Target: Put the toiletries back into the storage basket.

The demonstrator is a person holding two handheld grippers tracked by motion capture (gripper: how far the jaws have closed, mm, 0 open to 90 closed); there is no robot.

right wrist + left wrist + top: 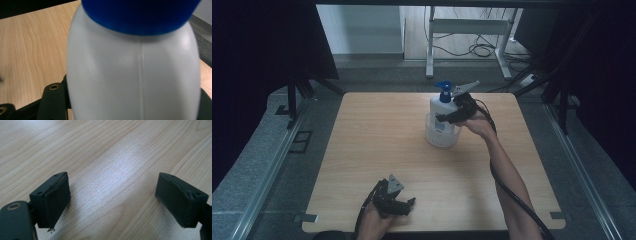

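Two grippers are seen over a light wooden table (377, 150). A white pump bottle (442, 111) with a blue pump top (444, 90) is seen upright toward the far right of the table's middle, its lower part set inside a clear round container (441, 136). The right gripper (447, 118) is held against the bottle's right side at about label height, and the bottle body is taken to be grasped between its jaws. In the right gripper view, the white body (135, 77) and the blue collar (140, 15) are pressed very close to the camera, with dark gripper parts seen at both lower corners; the jaw tips themselves are hidden behind the bottle. A grey three-cornered plate (466, 88) is carried on top of this gripper, and a black cable (512, 190) is trailed back along the forearm.

The left gripper (404, 206) is rested near the front edge of the table, well apart from the bottle. In the left gripper view, its jaws are spread wide, with bare wood grain (112, 177) seen between them and nothing held.
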